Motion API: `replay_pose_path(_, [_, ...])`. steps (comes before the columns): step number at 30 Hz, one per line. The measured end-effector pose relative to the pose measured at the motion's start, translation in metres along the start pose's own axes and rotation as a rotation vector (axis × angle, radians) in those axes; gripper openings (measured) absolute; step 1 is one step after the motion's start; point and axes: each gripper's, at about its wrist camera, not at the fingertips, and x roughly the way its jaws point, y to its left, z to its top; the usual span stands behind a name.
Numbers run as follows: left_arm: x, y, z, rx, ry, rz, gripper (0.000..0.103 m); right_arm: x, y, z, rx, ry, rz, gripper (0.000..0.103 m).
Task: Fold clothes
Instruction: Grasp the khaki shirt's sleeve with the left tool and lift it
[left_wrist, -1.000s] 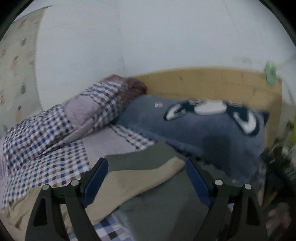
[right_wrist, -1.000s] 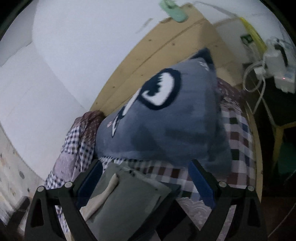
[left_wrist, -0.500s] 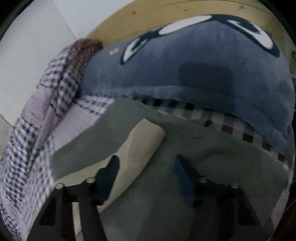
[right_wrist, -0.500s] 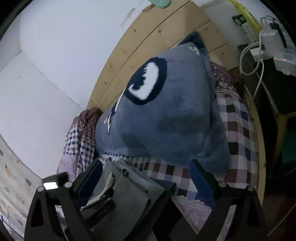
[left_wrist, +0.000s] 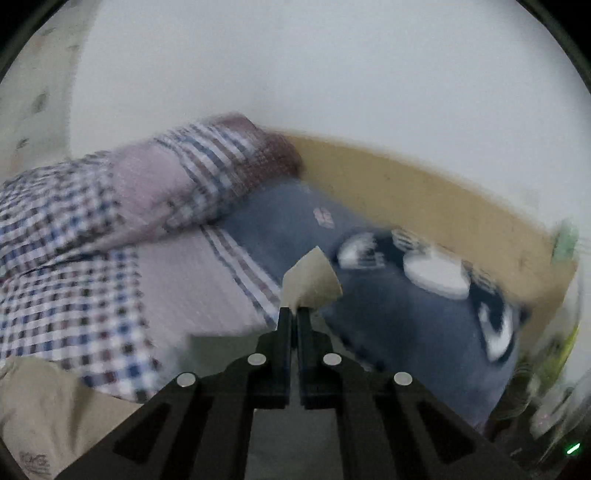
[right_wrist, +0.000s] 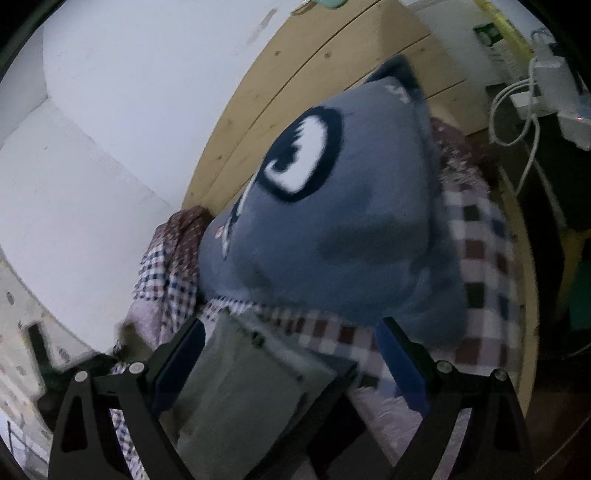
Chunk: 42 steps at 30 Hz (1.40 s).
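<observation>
Clenching the left tongs (left_wrist: 293, 314) on a corner of beige cloth (left_wrist: 312, 278), jaws having just been closing onto it, with the pinched tip poking up past the fingertips and hanging in front of the grey plush pillow (left_wrist: 388, 314). Keeping that pinch firm and carrying the corner in a smooth arc, judging that a jerk could pull the thin fabric out from between the pads. Watching the rest of the beige garment (left_wrist: 40, 417) trailing low on the near side of the pillow, over the checked bedding (left_wrist: 74, 295), so that no bunching forms along the fold line. Holding the right tongs (right_wrist: 291, 354) released, blue pads standing wide apart above the grey-green garment (right_wrist: 243, 384) lying on the bed just in front of the pillow, touching nothing as far as can be told. Lowering those tongs onto the grey-green layer seems wise, pinning it while the beige corner travels across. Aiming the carried corner for the opposite edge, keeping clear of the pillow and the wooden headboard (right_wrist: 332, 62) behind it, and laying it flat before letting go.
</observation>
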Motion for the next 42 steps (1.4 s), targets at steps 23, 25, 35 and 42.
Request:
replay_pose_path(23, [-0.237, 0.279, -0.006, -0.397, -0.321, 0.252, 0.001, 0.030, 0.132, -0.112, -0.287, 0.295, 0.388, 0.096])
replay_pose_path(25, [-0.244, 0.298, -0.013, -0.418, -0.332, 0.259, 0.001, 0.031, 0.142, -0.124, -0.313, 0.332, 0.429, 0.096])
replay_pose_path(35, [-0.266, 0.353, -0.032, -0.492, -0.350, 0.222, 0.001, 0.036, 0.215, -0.233, -0.693, 0.565, 0.568, 0.096])
replay_pose_path(42, [-0.282, 0.403, -0.093, -0.546, -0.340, 0.284, 0.002, 0.050, 0.228, -0.285, -0.777, 0.647, 0.504, 0.096])
